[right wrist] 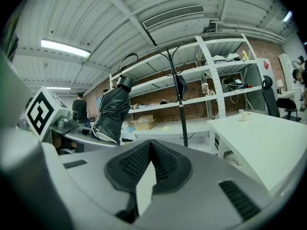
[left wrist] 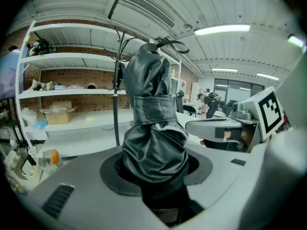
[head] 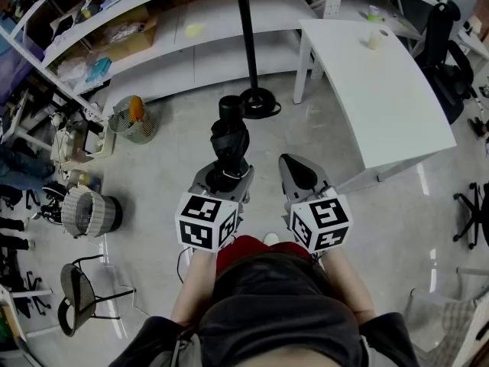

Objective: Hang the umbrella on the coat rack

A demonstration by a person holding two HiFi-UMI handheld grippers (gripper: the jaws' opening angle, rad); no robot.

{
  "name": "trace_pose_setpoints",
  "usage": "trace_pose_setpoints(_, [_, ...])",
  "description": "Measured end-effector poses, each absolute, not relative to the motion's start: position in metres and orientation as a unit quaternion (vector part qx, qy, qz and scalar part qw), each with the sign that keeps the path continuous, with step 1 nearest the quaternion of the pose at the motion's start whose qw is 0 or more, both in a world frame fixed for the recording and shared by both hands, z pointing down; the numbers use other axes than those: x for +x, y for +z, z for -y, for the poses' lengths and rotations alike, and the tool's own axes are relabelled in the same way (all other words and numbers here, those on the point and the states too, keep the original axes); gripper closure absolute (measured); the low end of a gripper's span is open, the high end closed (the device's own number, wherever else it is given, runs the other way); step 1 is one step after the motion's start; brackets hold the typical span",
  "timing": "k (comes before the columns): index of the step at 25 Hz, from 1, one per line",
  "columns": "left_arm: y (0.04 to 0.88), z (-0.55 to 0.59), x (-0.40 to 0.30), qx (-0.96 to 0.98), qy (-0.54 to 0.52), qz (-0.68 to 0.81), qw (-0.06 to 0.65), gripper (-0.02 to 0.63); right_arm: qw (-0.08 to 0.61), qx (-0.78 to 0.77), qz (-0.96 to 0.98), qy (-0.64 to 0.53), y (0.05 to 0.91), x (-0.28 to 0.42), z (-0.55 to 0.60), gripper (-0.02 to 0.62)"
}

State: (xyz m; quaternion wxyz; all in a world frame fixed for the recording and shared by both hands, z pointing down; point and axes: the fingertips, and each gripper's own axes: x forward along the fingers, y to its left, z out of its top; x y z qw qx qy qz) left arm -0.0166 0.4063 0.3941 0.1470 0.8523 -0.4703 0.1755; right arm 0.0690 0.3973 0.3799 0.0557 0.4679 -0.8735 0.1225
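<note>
Reference: white table point(head: 382, 90). Floor point(head: 176, 128) around it is pale grey and glossy. Left of table: long white shelves point(head: 229, 56) against a brick wall point(left wrist: 72, 75), with a cardboard box point(head: 134, 33) on one shelf. Right of table: black office chair point(head: 447, 60). Above: ribbed white ceiling point(right wrist: 120, 13), tube lights point(left wrist: 221, 29), air vent point(left wrist: 146, 8).

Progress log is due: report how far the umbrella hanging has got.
Done: the left gripper is shut on the folded black umbrella, holding it upright. In hand: it faces the coat rack, which stands apart ahead. Left: reach the rack and hook the umbrella's loop on an arm. The right gripper is shut and empty.
</note>
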Motion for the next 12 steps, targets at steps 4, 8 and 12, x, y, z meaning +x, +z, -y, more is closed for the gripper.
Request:
trace_pose_setpoints(4, [0.397,-0.407,-0.017,0.853,0.175,0.469,0.147,0.416,0.06,0.469,0.872,0.125,0.385,0.067,-0.398,0.578])
trace_pose_setpoints(8, [0.401,-0.413,-0.017,0.854,0.175,0.463,0.159,0.416,0.074,0.474,0.869,0.121,0.392,0.066,-0.407,0.577])
trace_pose_setpoints(12, [0.393,-0.406,-0.015,0.852,0.166,0.47,0.158,0.416,0.071,0.477,0.868,0.121,0.385,0.075,-0.4,0.577])
